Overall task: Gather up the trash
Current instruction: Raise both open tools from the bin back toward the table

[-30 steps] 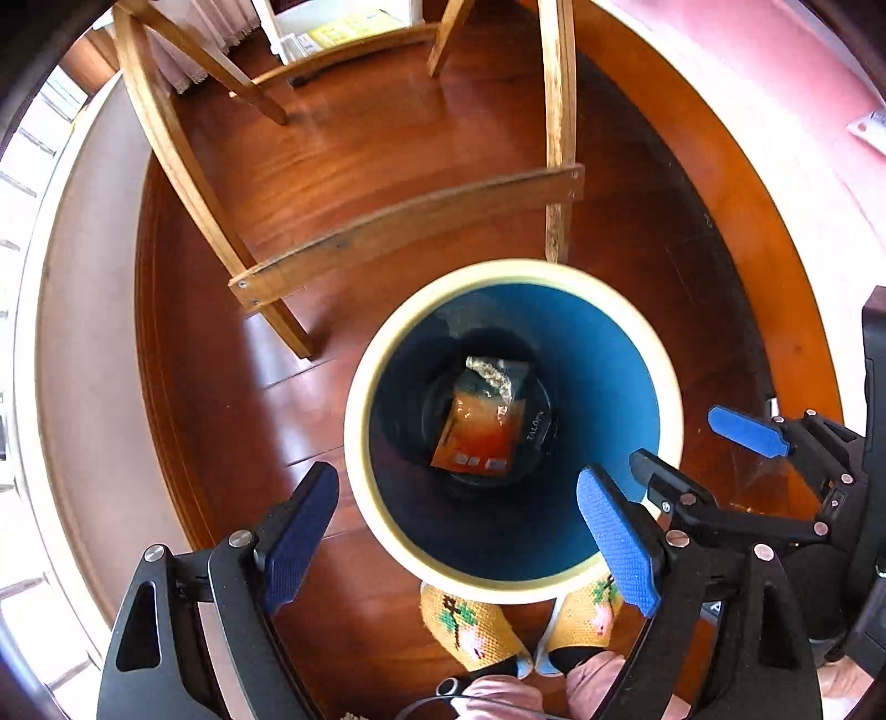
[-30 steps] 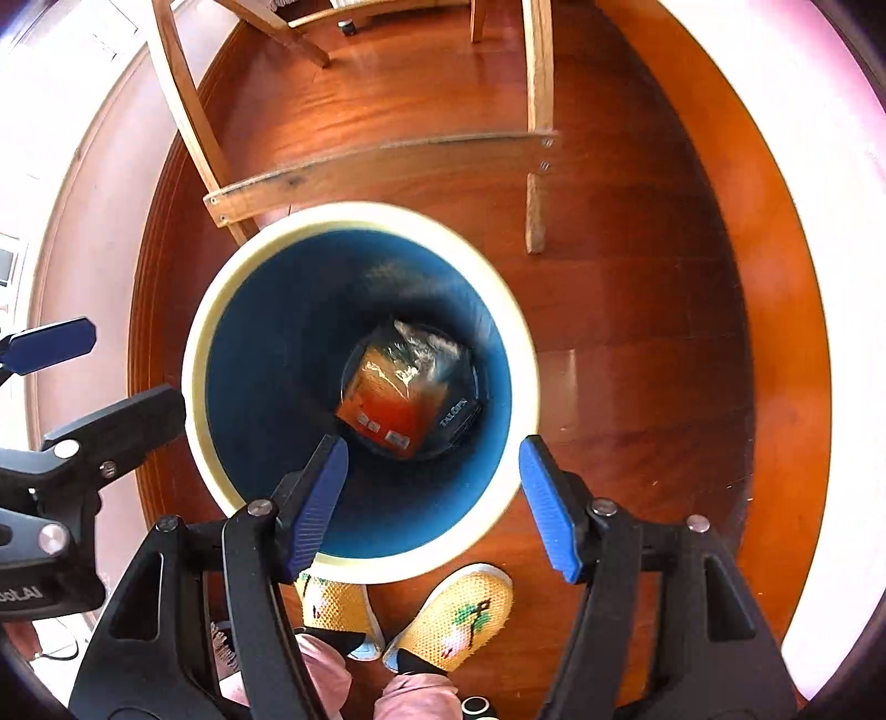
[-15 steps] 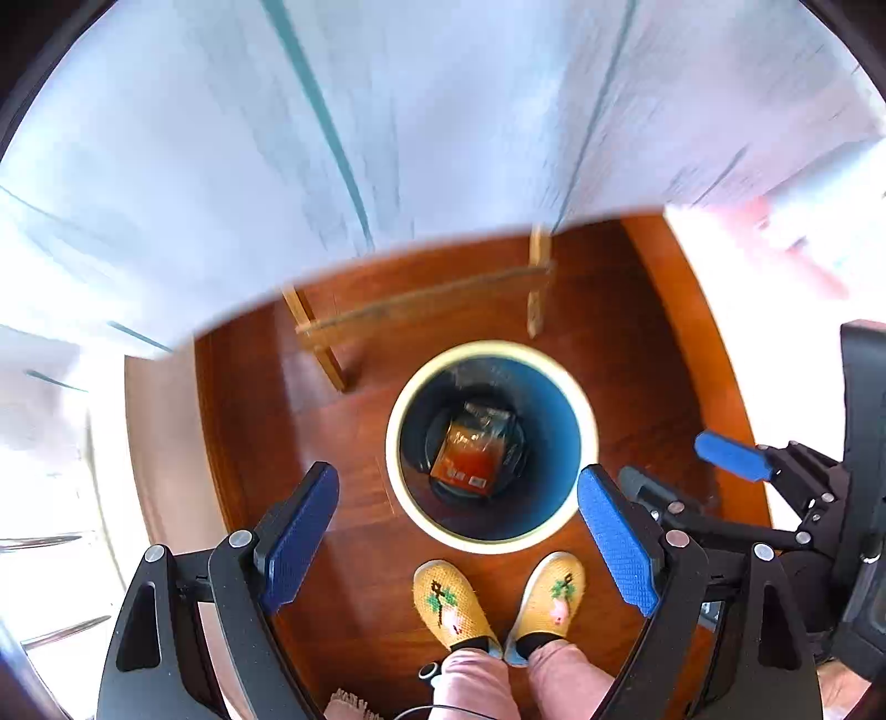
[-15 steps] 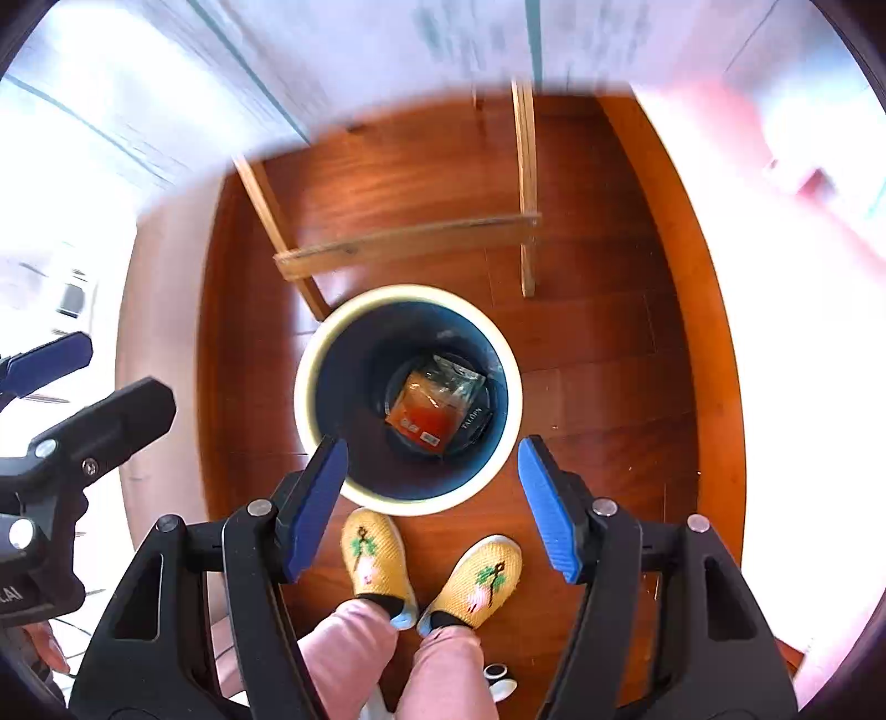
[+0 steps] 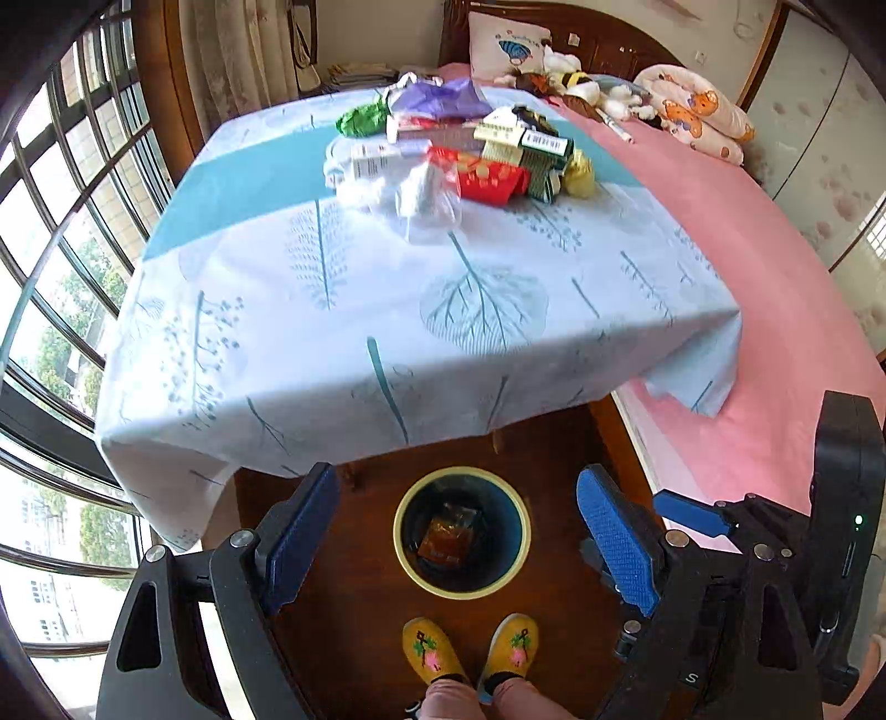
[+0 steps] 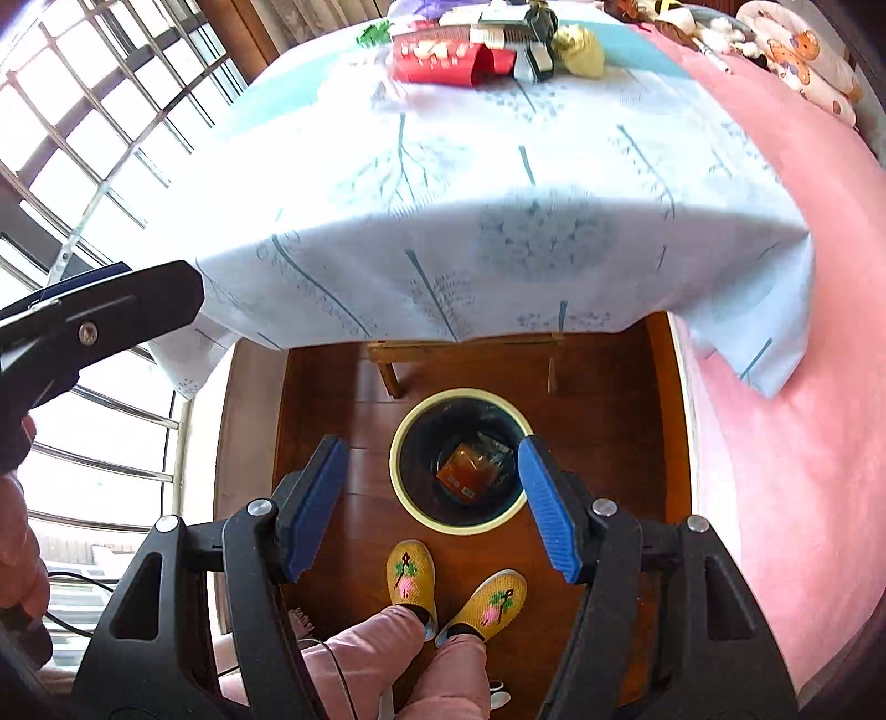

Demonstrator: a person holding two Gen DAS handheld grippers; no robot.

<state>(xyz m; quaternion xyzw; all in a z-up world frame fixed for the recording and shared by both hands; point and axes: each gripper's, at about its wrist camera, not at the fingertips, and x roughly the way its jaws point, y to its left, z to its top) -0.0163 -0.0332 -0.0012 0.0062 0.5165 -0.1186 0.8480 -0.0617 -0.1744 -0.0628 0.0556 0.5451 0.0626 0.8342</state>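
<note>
A round bin (image 5: 462,576) (image 6: 410,498) with a cream rim and blue inside stands on the wooden floor below both grippers. An orange wrapper (image 5: 446,540) (image 6: 465,471) lies at its bottom. On the far part of the clothed table (image 5: 387,288) (image 6: 498,183) sits a heap of trash (image 5: 459,155) (image 6: 487,44): a red packet, white plastic, green and purple bags, boxes. My left gripper (image 5: 459,545) and my right gripper (image 6: 432,507) both hang open and empty, high above the bin and in front of the table's near edge.
A bed with a pink sheet (image 5: 775,288) (image 6: 803,387) runs along the right, with soft toys (image 5: 581,83) at its head. Barred windows (image 5: 50,266) fill the left. A person's feet in yellow slippers (image 5: 470,648) (image 6: 454,587) stand by the bin. Wooden table legs (image 6: 390,376) show beneath the cloth.
Both grippers have risen from just over the bin to above table height. The tabletop and trash heap have come into view, and the bin looks small below. Both stay open.
</note>
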